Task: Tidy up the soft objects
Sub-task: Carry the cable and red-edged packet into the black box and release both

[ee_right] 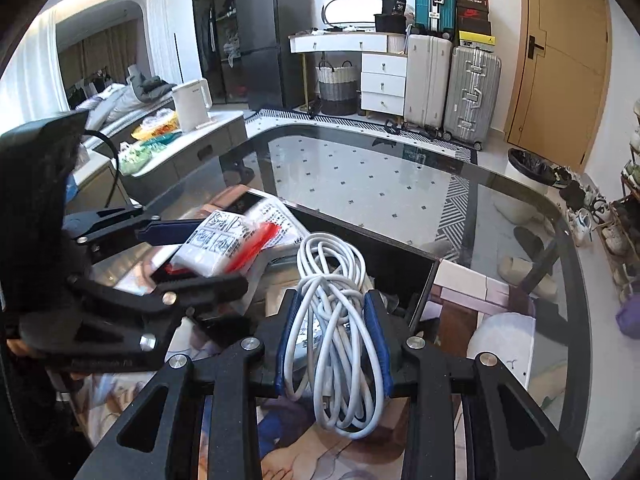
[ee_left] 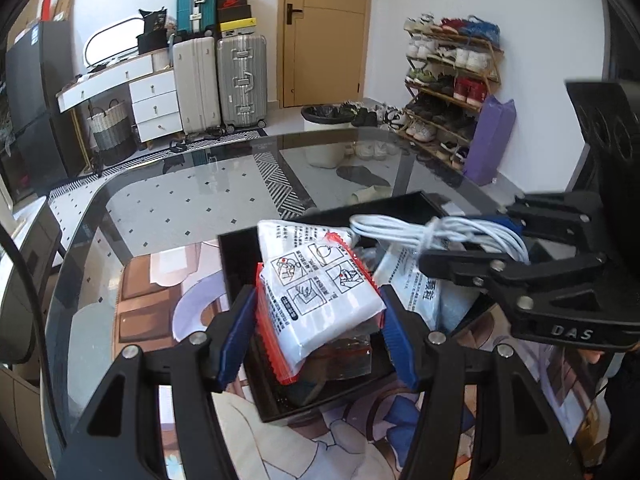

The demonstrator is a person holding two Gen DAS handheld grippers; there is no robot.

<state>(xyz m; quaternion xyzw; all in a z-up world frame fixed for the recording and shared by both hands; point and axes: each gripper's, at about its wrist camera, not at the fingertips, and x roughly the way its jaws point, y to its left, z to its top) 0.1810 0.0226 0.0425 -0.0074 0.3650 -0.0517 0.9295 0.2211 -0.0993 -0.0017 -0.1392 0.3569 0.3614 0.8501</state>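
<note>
My left gripper (ee_left: 318, 314) is shut on a white packet with red serrated edges and printed diagrams (ee_left: 320, 292), held tilted over a black tray (ee_left: 236, 264). Its blue pads (ee_left: 236, 344) press on both sides of the packet. My right gripper (ee_right: 332, 312) is shut on a coiled white cable (ee_right: 332, 344), which hangs between its blue pads above the tray's near right part (ee_right: 384, 256). Each gripper shows in the other's view: the right gripper (ee_left: 472, 240) with the cable (ee_left: 400, 228), and the left gripper (ee_right: 208, 254) with the packet (ee_right: 224, 244). More white packets (ee_left: 416, 284) lie in the tray.
The tray sits on an illustrated mat (ee_left: 168, 288) on a glass table (ee_left: 180, 200) with a rounded edge. Left of the table, a counter holds a white kettle (ee_right: 192, 104) and bags. Suitcases (ee_left: 240, 80), a bin (ee_left: 324, 120) and a shoe rack (ee_left: 452, 80) stand beyond.
</note>
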